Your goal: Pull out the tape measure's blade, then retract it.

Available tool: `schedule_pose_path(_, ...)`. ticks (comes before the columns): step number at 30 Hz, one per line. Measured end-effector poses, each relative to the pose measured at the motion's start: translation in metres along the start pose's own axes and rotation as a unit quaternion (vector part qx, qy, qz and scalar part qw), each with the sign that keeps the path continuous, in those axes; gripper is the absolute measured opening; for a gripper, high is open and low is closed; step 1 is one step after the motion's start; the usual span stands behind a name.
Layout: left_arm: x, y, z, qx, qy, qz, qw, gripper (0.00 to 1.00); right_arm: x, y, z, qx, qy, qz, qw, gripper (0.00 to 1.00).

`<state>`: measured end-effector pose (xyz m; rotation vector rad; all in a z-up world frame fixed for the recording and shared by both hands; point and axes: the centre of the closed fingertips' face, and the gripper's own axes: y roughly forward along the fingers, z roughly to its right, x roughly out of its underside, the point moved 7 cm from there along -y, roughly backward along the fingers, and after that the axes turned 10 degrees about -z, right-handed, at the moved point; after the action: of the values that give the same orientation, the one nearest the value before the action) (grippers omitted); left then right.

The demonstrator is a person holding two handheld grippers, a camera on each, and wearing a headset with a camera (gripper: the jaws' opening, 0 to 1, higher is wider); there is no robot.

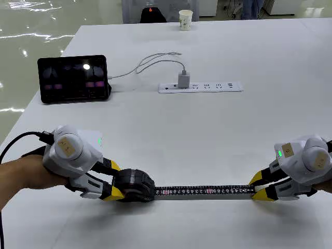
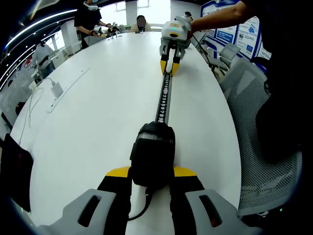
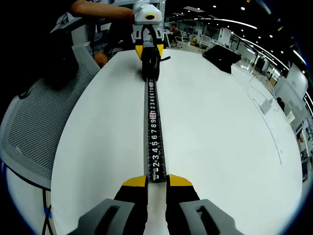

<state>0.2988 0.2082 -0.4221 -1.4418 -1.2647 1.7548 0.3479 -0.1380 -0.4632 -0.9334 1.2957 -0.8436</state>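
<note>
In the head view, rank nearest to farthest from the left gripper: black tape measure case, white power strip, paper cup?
1. Black tape measure case, held by the left gripper.
2. White power strip, mid-table.
3. Paper cup, far edge.

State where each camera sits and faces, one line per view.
Head view: headset, looking down at the table; left tongs, right tongs, a hand show.
Left gripper view: on left tongs, facing along the blade; jaws clamp the tape measure case.
Right gripper view: on right tongs, facing back; jaws pinch the blade's tip.
Shared: each gripper view shows the other tongs.
</note>
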Motion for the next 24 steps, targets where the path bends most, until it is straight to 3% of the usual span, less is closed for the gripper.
schedule_pose_path(24, 0.0003, 0.0054, -0.0077, -0.002, -0.001, -0.015, 0.9999, 0.25, -0.0023, -0.0004, 0.0007, -0.007, -0.011, -0.022, 0.9997, 0.11)
